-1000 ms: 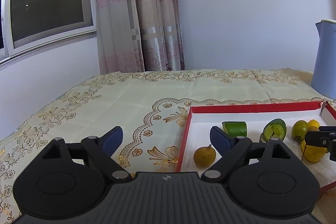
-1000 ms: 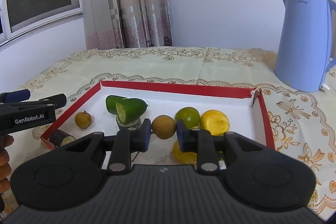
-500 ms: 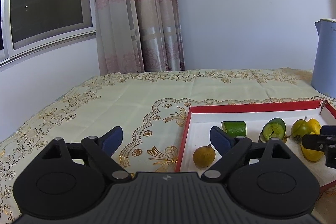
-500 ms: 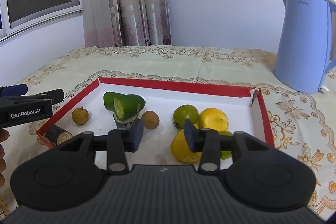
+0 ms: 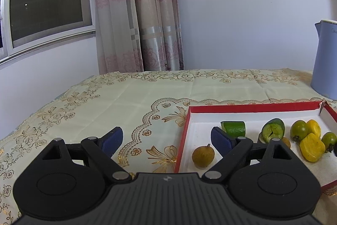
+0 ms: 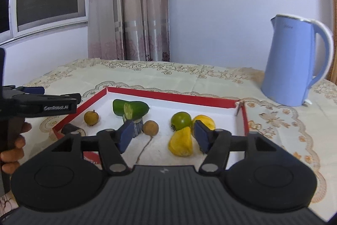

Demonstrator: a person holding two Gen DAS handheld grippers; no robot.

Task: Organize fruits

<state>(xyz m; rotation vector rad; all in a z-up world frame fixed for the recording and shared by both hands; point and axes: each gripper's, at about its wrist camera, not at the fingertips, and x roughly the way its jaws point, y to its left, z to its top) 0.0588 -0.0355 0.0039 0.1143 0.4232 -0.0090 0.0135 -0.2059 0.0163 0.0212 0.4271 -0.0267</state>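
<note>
A red-rimmed white tray (image 6: 168, 96) (image 5: 252, 108) holds the fruits. In the right wrist view it holds two brown longans (image 6: 91, 117) (image 6: 150, 128), cut green pieces (image 6: 130, 108), a green round fruit (image 6: 181, 120) and yellow pieces (image 6: 181, 144). My right gripper (image 6: 163, 136) is open and empty, above the tray's near side, with the stemmed longan just beyond its left finger. My left gripper (image 5: 167, 140) is open and empty, over the tray's left rim, with a longan (image 5: 203, 156) between its fingers' span. It also shows from the side (image 6: 42, 105).
A blue kettle (image 6: 294, 60) stands on the tablecloth behind the tray's right corner. A dark stub (image 6: 70, 130) lies at the tray's near left corner. A curtain (image 5: 137, 14) and window are behind the table.
My right gripper has opened, let go of the stemmed longan in the tray, and drawn back. The left gripper has hardly moved.
</note>
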